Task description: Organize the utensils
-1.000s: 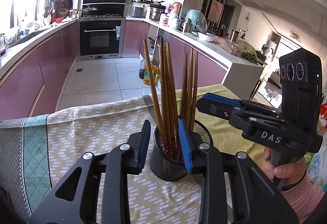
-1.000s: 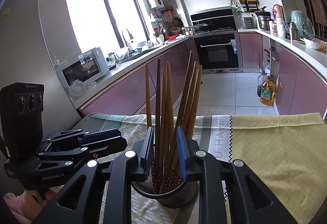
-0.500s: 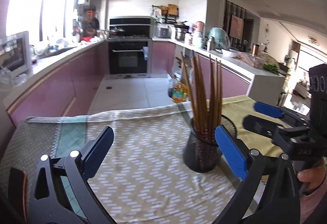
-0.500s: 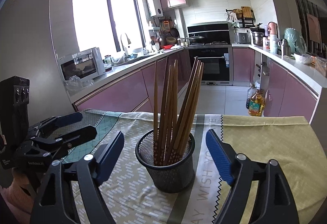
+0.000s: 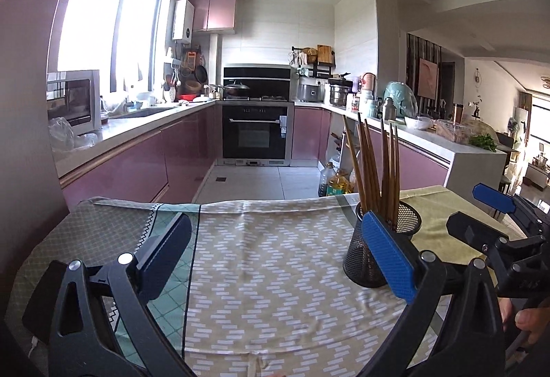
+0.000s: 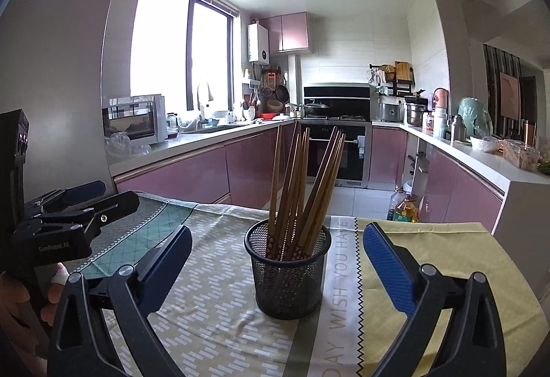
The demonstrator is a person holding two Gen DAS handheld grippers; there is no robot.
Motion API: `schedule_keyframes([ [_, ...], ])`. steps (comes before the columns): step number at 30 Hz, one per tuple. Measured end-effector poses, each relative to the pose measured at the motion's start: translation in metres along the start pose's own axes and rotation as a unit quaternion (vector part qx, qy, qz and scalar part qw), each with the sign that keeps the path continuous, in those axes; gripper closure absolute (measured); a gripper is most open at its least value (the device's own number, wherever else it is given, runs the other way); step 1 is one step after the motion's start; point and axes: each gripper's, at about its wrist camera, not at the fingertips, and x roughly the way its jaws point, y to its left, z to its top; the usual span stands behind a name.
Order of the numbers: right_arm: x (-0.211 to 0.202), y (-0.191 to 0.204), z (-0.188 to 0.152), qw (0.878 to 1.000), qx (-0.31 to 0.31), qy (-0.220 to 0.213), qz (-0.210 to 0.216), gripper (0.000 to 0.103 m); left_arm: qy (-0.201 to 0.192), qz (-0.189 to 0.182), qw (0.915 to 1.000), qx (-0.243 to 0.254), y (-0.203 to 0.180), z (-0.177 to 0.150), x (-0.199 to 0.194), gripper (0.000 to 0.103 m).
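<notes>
You've just let go w/ both grippers: 1 s ago each was pinched in on the chopsticks point(image 6: 302, 184) and the mesh holder point(image 6: 287, 268); 0.5 s ago both had sprung apart, and now they've pulled back further. Left gripper point(image 5: 275, 260) is spread wide, nothing between the pads, aimed over bare tablecloth point(image 5: 275, 274) w/ the holder off to its right, partly behind its right pad point(image 5: 388, 256). Right gripper point(image 6: 275, 265) is also released wide and empty, holder centred between its fingers but apart from both.

What that means, imo: the bundle is seated and the cup stands on its own, no tipping visible. Looks like the sorting step is done or nearly so; no loose utensils show on the cloth in either view, though the near edge is hidden by the gripper bodies.

Orientation: holder sits upright on the cloth, about on the seam where the zigzag print meets the lettered strip, open mouth up. Chopsticks stand w/ long axis near vertical, patterned ends down in the cup, plain ends pointing up. They fan a bit: in the right wrist view some lean left, a few lean right, resting on the rim. Count approx 8-10, can't tell exactly.
</notes>
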Motion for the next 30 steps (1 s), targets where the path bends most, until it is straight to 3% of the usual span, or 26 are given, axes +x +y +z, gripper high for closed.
schedule_keyframes([
  [13,-0.01,0.008,-0.004,1.0,0.005,-0.012,-0.01,0.007,-0.034,0.016,0.9993,0.002,0.003,-0.005,-0.029,0.005],
  [30,-0.011,0.01,-0.006,1.0,0.005,-0.012,-0.014,0.007,-0.044,0.025,0.9987,0.001,0.002,-0.003,-0.035,0.005],
])
